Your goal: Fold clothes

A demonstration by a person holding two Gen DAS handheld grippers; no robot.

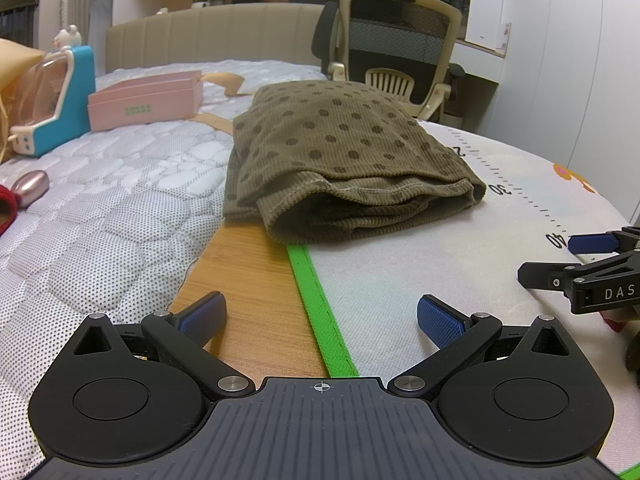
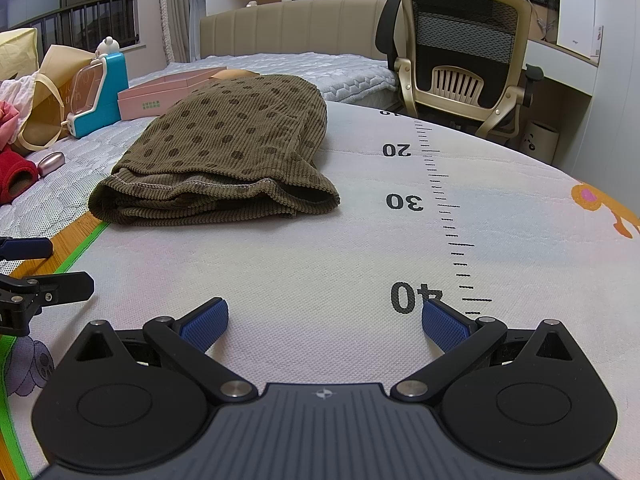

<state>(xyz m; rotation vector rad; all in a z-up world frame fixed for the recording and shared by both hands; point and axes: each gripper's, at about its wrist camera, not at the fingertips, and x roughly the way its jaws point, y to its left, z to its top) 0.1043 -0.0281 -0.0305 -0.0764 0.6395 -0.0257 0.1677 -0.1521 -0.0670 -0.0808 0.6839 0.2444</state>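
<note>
An olive-brown corduroy garment with dark dots (image 1: 340, 160) (image 2: 224, 156) lies folded into a thick stack on a white mat (image 1: 400, 272) (image 2: 320, 272) printed with a ruler scale. My left gripper (image 1: 320, 316) stands open near the mat's green edge, short of the garment, with nothing between its blue pads. My right gripper (image 2: 324, 320) is also open and empty, low over the mat to the garment's near right. Each gripper shows at the side of the other's view.
The mat lies on a wooden board (image 1: 248, 280) over a quilted mattress (image 1: 100, 220). A pink box (image 1: 144, 100), a blue toy (image 1: 60, 104), a paper bag (image 2: 48, 80) and a red item (image 2: 16, 176) sit left. An office chair (image 2: 464, 56) stands behind.
</note>
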